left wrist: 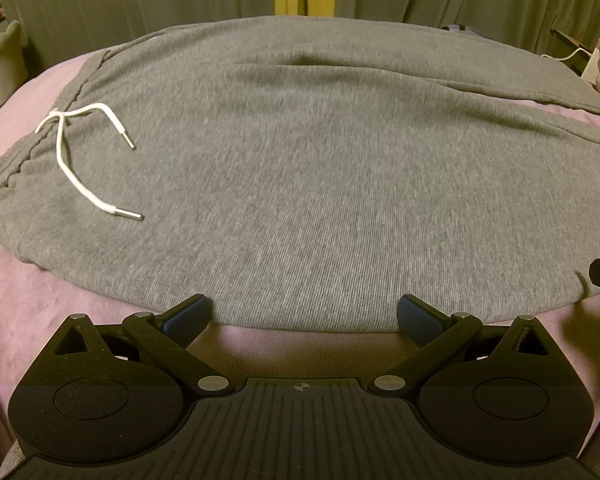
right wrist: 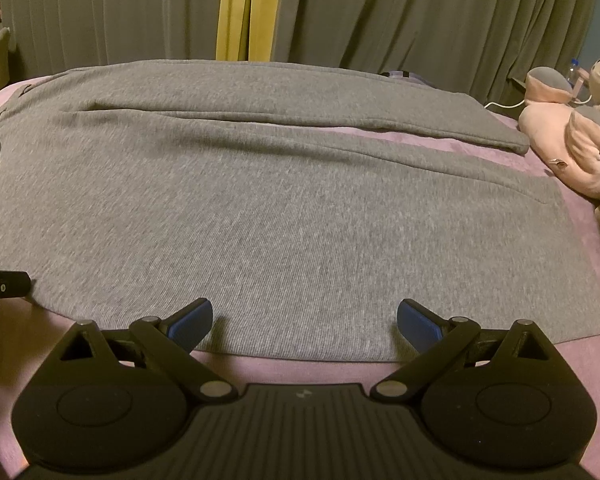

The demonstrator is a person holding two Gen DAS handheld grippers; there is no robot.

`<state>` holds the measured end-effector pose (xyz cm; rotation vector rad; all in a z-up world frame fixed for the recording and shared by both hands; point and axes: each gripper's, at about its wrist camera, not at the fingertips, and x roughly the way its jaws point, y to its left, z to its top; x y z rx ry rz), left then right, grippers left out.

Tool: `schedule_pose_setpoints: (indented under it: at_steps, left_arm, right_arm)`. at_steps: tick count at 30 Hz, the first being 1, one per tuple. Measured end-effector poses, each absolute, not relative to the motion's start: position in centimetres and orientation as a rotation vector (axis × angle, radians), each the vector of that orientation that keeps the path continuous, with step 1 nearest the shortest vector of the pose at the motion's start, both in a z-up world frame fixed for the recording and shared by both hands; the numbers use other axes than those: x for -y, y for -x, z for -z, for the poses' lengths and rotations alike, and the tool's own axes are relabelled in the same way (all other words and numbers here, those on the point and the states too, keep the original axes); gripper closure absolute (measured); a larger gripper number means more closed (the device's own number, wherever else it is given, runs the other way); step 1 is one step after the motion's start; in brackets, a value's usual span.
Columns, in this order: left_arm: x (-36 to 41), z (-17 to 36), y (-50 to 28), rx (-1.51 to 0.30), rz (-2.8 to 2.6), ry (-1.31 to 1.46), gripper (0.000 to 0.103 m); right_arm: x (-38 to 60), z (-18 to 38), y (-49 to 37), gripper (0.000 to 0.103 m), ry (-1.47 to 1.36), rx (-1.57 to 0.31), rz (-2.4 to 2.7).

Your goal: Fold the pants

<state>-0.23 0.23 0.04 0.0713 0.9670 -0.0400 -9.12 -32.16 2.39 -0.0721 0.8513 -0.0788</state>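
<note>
Grey sweatpants (left wrist: 300, 168) lie flat and spread on a pink-purple bed cover (left wrist: 60, 312), waistband at the left with a white drawstring (left wrist: 72, 160). In the right wrist view the pants (right wrist: 300, 220) run to the leg ends at the right, the two legs lying side by side. My left gripper (left wrist: 304, 312) is open, its blue pads at the pants' near edge. My right gripper (right wrist: 304, 320) is open, fingers over the near edge of the near leg. Neither holds cloth.
Grey-green curtains (right wrist: 420, 12) with a yellow gap hang behind the bed. A pink plush toy (right wrist: 576, 136) lies at the bed's right end by a white cable. The bed cover (right wrist: 580, 360) shows along the near edge. A chair (left wrist: 0, 60) stands far left.
</note>
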Motion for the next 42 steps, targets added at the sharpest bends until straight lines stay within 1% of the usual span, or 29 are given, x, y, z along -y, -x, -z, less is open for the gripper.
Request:
schedule_pose_setpoints:
  at_steps: [16,27,31,37,42]
  left_arm:
    - [-0.1,0.8,0.4,-0.976,0.036,-0.082,0.0]
    - [-0.1,1.0,0.0,-1.022,0.01,-0.127,0.0]
    - [-0.2,0.9,0.0,-1.007,0.02,-0.104,0.0]
    - [-0.7,0.3,-0.5,-1.041,0.015,-0.045,0.0]
    - [-1.5,-1.5,-2.6,-1.041,-0.045,0.077,0.0]
  right_arm:
    - [32.3,-2.0,8.7,0.004,0.048,-0.872,0.08]
    - [31.9,-1.2,7.7,0.004,0.043,-0.913,0.082]
    - [32.2,-0.4,7.0,0.004,0.004,-0.932,0.083]
    - [34.1,0.8,5.9,0.004,-0.166,-0.952,0.108]
    - [34.1,1.0,5.3,0.004,-0.157,-0.984,0.103]
